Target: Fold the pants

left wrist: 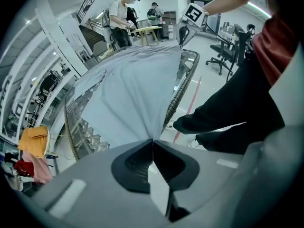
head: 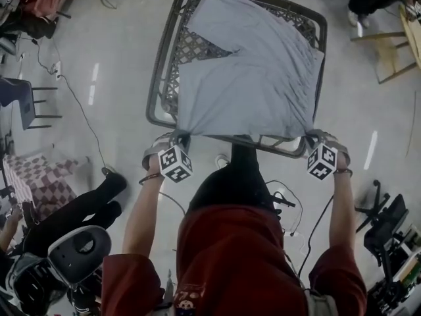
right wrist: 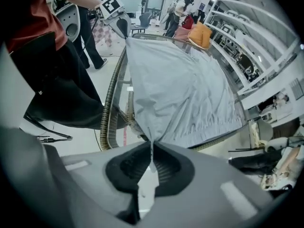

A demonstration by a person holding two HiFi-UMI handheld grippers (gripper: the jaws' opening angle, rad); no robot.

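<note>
Light grey pants (head: 253, 71) lie spread over a woven wicker table (head: 158, 84), stretched taut along the near edge. My left gripper (head: 180, 139) is shut on the pants' near left corner, and the cloth (left wrist: 137, 84) fans out from its closed jaws. My right gripper (head: 312, 138) is shut on the near right corner, and there too the cloth (right wrist: 180, 89) runs out from between the pads. Both grippers point steeply down at the table's near rim. Each gripper view shows the other gripper pinching the far corner of the same edge.
The table's metal rim (head: 172, 25) frames a lattice top, bare at the left. Beyond it are wooden furniture (head: 388, 51), a chair (head: 26, 101), cables on the floor and an office chair (head: 381, 222). Several people stand at a bench (left wrist: 142, 30).
</note>
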